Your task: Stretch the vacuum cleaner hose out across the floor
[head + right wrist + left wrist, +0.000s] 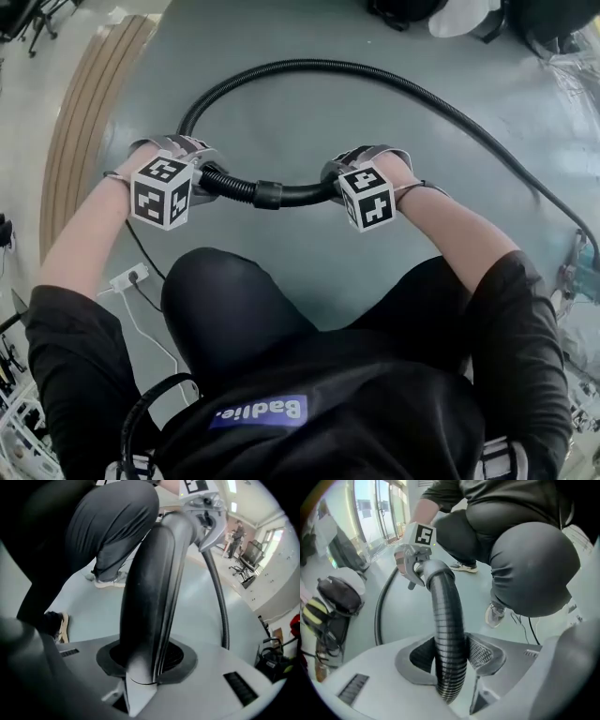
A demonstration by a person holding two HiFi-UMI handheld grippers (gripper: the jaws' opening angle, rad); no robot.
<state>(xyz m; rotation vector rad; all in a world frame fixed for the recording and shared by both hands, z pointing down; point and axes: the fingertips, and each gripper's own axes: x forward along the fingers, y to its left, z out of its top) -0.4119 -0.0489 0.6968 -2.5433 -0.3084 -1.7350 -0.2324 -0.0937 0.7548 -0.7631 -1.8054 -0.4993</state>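
A black vacuum hose (394, 82) loops over the grey floor and comes back to both grippers. Its ribbed part (447, 620) runs between the jaws of my left gripper (450, 656), whose pads (483, 652) press on it. At a collar (267, 194) the hose joins a smooth rigid end tube (152, 588). My right gripper (147, 660) is shut on that tube. In the head view the left gripper (208, 176) and right gripper (333, 186) hold the hose level above the floor, a short way apart, in front of the person's knee.
A white power strip (127, 277) with cables lies on the floor at the left. A curved wooden strip (84, 122) runs along the far left. Bags (340, 595) sit at the floor's far side. The person's shoe (494, 614) is close by. Office chairs (248, 555) stand far off.
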